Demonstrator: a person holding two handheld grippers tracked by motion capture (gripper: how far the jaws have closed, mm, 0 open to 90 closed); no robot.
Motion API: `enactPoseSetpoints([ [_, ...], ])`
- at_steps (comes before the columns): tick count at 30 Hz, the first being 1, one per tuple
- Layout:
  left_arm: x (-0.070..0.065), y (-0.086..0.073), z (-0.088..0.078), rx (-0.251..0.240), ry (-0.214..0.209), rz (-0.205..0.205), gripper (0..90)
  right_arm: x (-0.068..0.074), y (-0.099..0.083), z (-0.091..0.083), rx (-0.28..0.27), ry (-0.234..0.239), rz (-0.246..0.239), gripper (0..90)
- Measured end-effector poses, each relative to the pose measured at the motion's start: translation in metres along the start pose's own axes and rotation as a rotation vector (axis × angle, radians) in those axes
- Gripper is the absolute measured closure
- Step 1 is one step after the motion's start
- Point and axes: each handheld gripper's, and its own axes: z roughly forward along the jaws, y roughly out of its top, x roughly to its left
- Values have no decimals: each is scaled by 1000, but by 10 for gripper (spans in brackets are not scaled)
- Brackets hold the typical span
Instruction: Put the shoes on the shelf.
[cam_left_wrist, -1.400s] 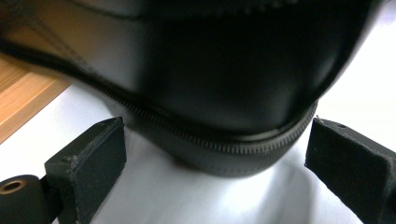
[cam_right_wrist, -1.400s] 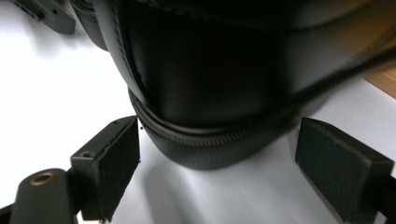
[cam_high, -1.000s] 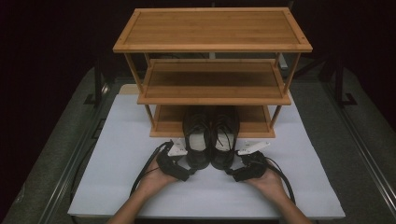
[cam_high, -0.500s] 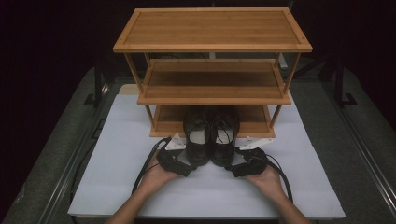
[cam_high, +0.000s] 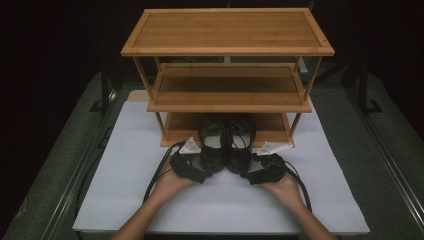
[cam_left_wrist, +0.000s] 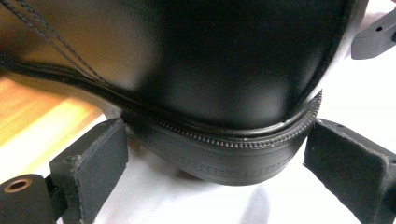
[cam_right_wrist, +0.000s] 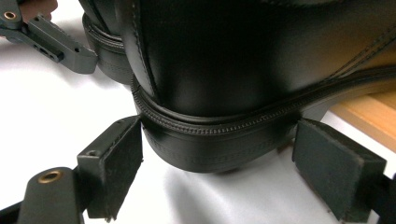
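Pushing the pair of black leather shoes (cam_high: 226, 142) deeper onto the bottom shelf of the bamboo rack (cam_high: 172, 131) goes best evenly. Your left tongs (cam_left_wrist: 215, 154) and right tongs (cam_right_wrist: 217, 156) stand wide around the heels, pads apart from them; keep both heels moving together over the white desk cover (cam_high: 125, 150).

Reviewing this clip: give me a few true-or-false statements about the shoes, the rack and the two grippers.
1. The pair of black leather shoes rests with its toes on the lowest tier of the three-tier bamboo rack. True.
2. The top tier holds a shoe. False: it is bare.
3. The left gripper sits at a shoe's heel. True.
4. The right gripper holds a shoelace. False: its fingers flank the heel.
5. The rack stands on a red cloth. False: it stands on a white mat.
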Motion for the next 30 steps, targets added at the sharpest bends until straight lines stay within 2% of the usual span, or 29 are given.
enactPoseSetpoints([
  [4,7,6,2,-27,-1,-32,57,-7,8,0,-18,1,23,150],
  [7,13,11,6,-22,12,-28,57,-13,12,5,-12,-10,27,146],
  [9,19,12,9,-41,17,-44,57,-18,16,9,-16,-19,28,145],
  [11,25,15,12,-30,26,-39,56,-22,19,12,-25,-29,29,145],
  [16,34,22,18,-38,53,-48,55,-30,31,19,-20,-88,-2,148],
  [17,36,26,21,-45,72,-44,55,-30,33,21,-18,-105,-12,148],
  [24,45,27,33,-43,94,-49,54,-37,31,36,-7,-159,-19,148],
  [30,49,23,36,-28,74,-65,50,-37,30,39,-3,-172,-31,146],
])
